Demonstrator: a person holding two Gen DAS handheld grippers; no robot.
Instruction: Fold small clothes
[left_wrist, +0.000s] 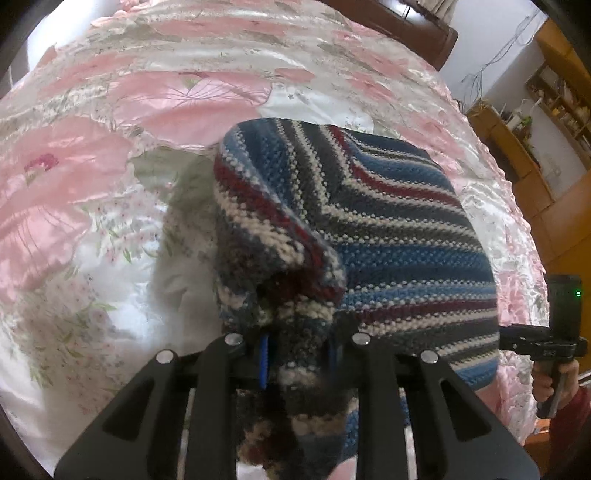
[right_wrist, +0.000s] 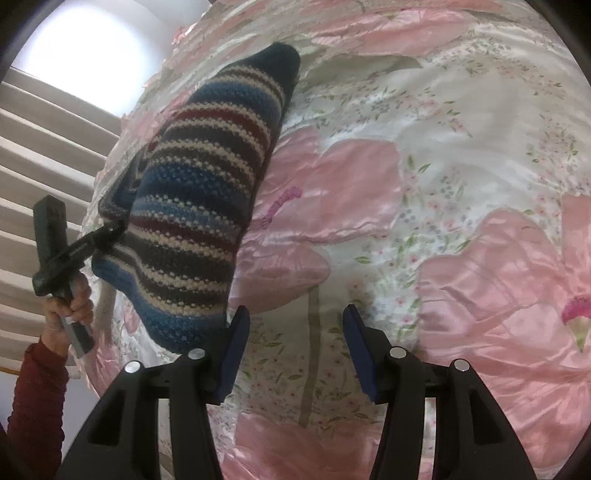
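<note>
Right wrist view alone: right gripper (right_wrist: 291, 350) agape; left gripper (right_wrist: 110, 232) clamping striped knit (right_wrist: 195, 206)

Pink-flowered satin bedspread (right_wrist: 424, 192) — wooden shelving (left_wrist: 554, 122) and wall cables (left_wrist: 491, 62) beyond, pale slatted blinds (right_wrist: 40, 155)

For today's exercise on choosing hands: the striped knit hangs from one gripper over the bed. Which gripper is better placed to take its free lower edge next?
Right. The right gripper is open, empty and beside the striped knit. The left gripper is shut on it.
</note>
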